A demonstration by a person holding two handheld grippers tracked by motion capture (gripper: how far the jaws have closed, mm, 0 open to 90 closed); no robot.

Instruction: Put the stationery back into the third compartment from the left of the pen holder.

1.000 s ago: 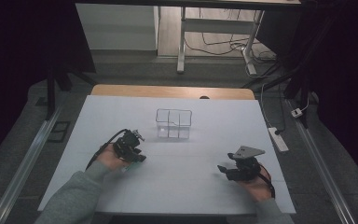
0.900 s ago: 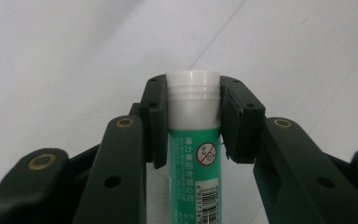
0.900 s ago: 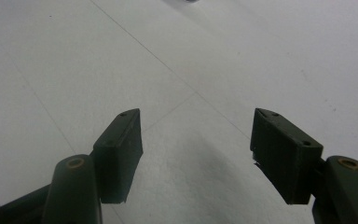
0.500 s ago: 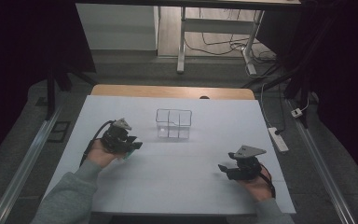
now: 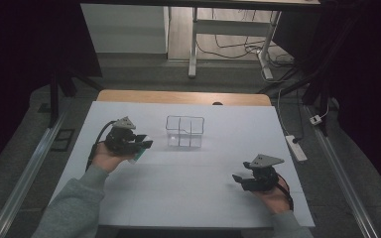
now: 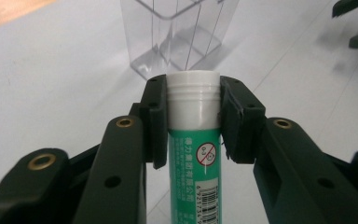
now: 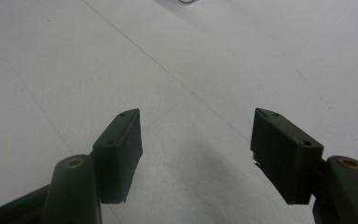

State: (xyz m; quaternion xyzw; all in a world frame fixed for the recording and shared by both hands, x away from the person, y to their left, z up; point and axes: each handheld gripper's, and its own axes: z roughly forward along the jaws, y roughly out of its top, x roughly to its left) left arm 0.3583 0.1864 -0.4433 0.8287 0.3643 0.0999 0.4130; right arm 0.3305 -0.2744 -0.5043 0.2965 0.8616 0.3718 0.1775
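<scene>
My left gripper (image 5: 141,143) is shut on a glue stick (image 6: 194,130), a green tube with a white cap and a barcode; both pads clamp it just below the cap. From above, the glue stick (image 5: 140,152) hangs off the jaws, left of a clear plastic organizer (image 5: 184,131) with several compartments. The organizer (image 6: 177,32) stands empty a short way ahead of the cap in the left gripper view. My right gripper (image 5: 238,179) rests open near the table's front right, and its fingertips (image 7: 121,140) have only bare white surface between them.
A white sheet (image 5: 188,188) covers the table, with a wooden edge (image 5: 183,97) at the back. A power strip (image 5: 296,148) lies on the floor by the right edge. Desk legs and cables stand beyond the table.
My left gripper has risen and moved away from the front edge, toward the organizer, carrying the glue stick. The right gripper has stayed where it was.
</scene>
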